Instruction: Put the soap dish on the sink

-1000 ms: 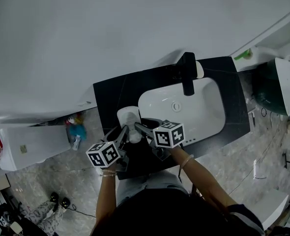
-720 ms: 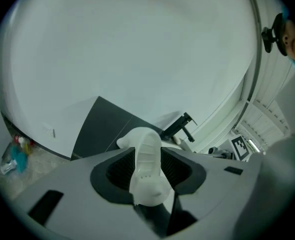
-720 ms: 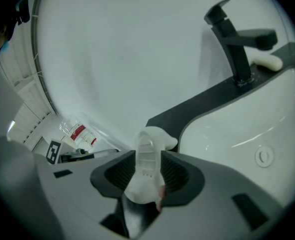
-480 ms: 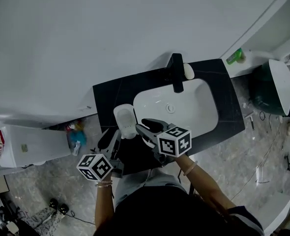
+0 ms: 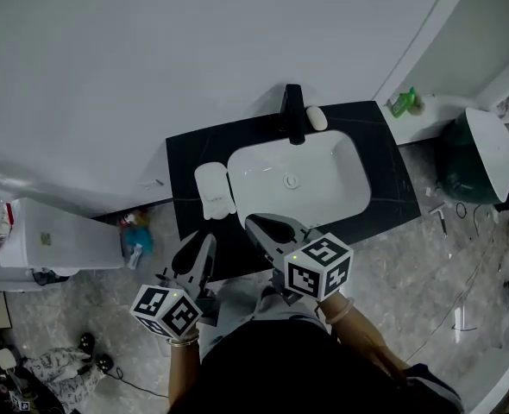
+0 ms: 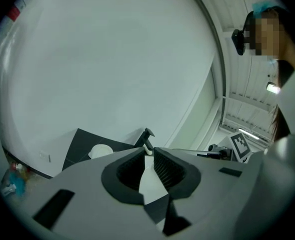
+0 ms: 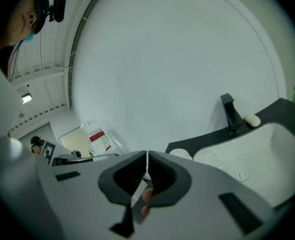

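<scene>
Black counter (image 5: 181, 158) lies beyond your tongs, its white sink (image 5: 341, 188) ahead of the right tongs (image 5: 254, 224). The soap dish (image 5: 213, 191) rests on the counter ahead of your left tongs (image 5: 203, 247), untouched. Both have just been closing on nothing: left narrowly apart, right together.

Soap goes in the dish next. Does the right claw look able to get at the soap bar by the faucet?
Probably yes: the soap bar lies uncovered beside the faucet, only the basin between it and the right claw, whose jaws just closed on nothing.
</scene>
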